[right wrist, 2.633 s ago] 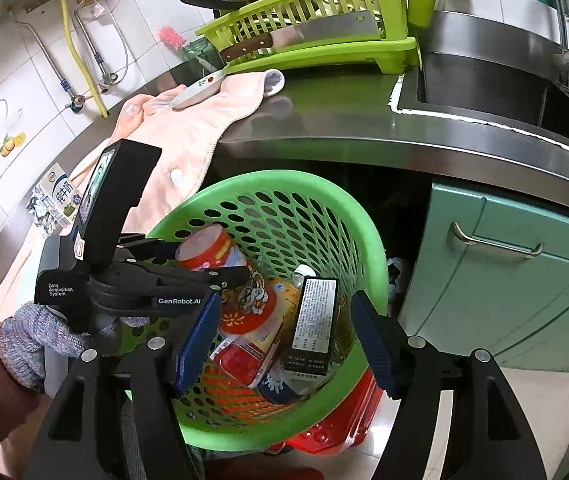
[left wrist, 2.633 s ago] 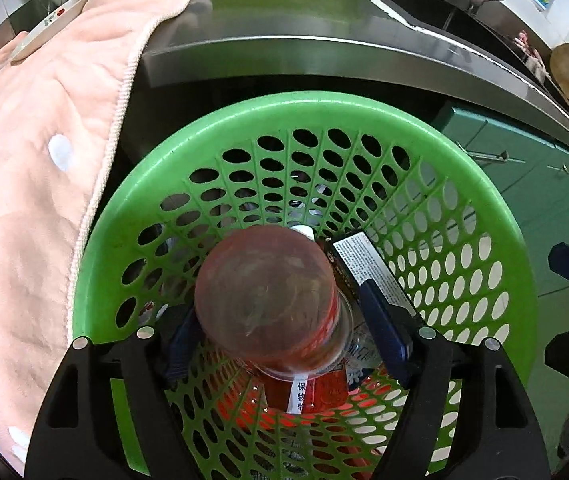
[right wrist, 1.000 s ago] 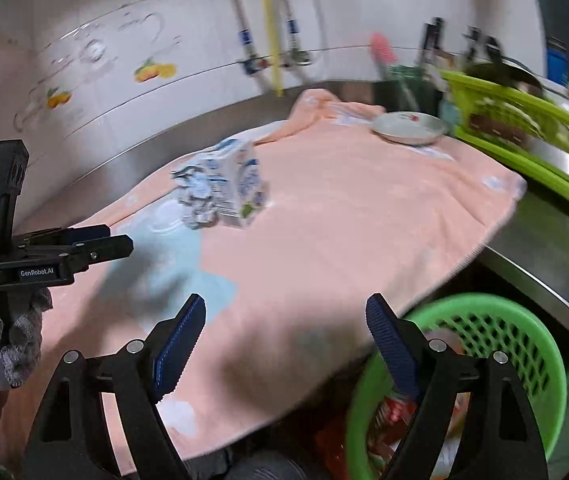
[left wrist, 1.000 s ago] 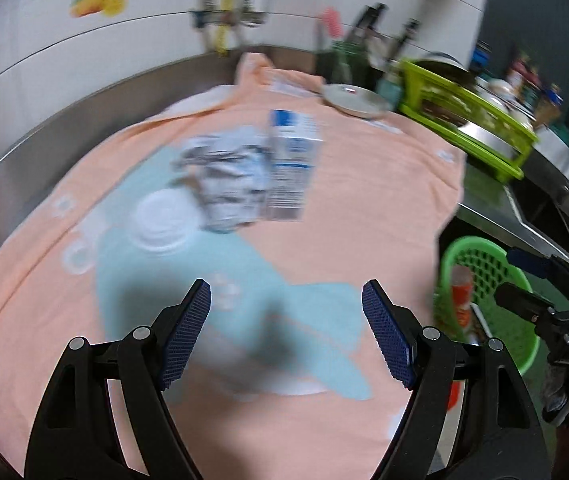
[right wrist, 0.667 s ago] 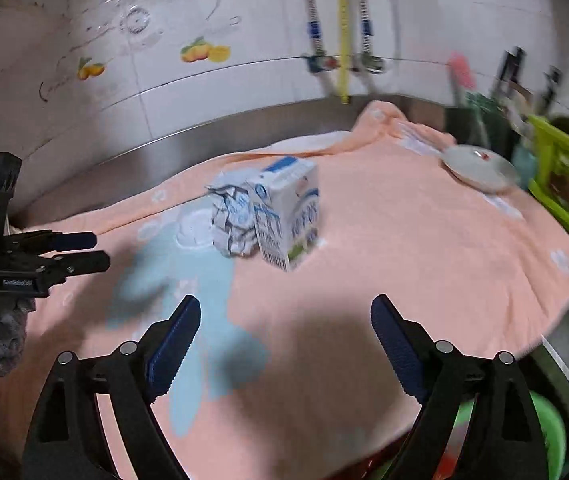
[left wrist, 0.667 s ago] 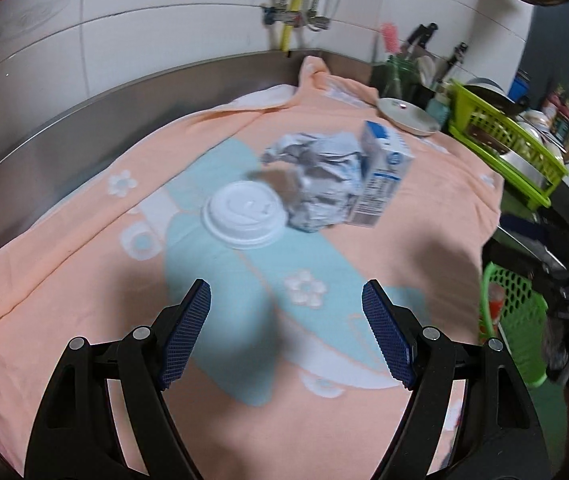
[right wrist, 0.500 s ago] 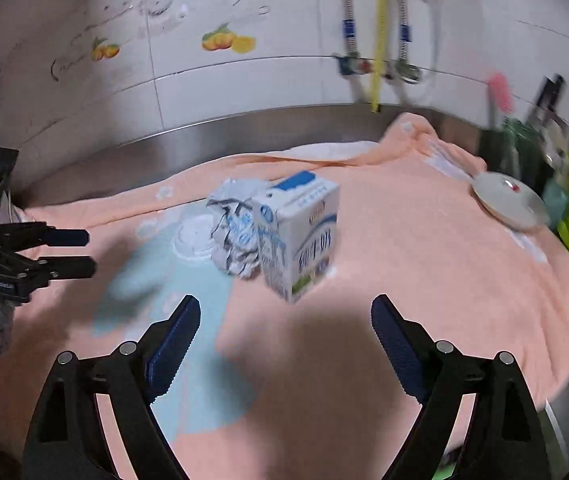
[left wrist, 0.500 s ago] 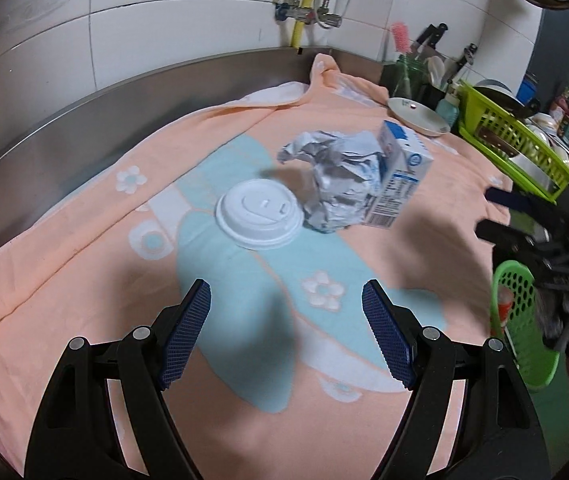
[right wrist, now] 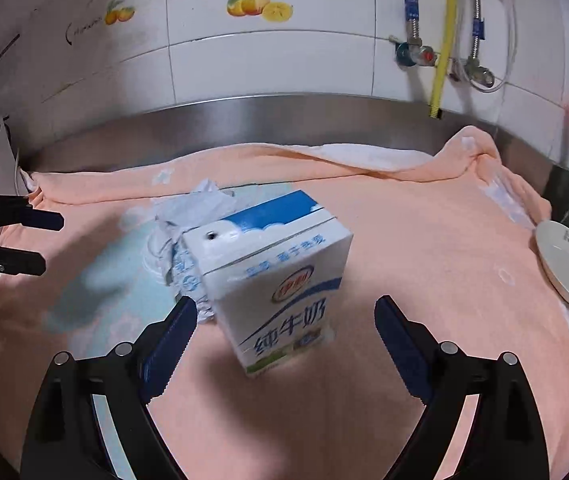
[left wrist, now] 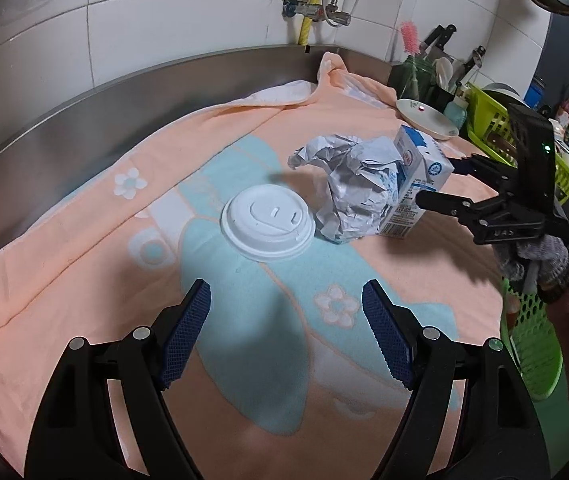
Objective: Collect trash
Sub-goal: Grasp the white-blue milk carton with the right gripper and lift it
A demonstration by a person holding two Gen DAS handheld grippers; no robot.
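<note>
Left wrist view: the left gripper [left wrist: 286, 332] hangs tilted down with jaws wide and empty over a soft peach terry towel [left wrist: 84, 264], and beyond it lie a round white plastic cup lid [left wrist: 267, 227], a crumpled silvery wrapper [left wrist: 350, 192] and a boxy white-and-blue milk carton [left wrist: 416, 188], all touching. Opposite, the right gripper [right wrist: 284, 336], held in a grey knitted glove [left wrist: 534, 258], has its jaws opening either side of the upright carton, pads clear.
</note>
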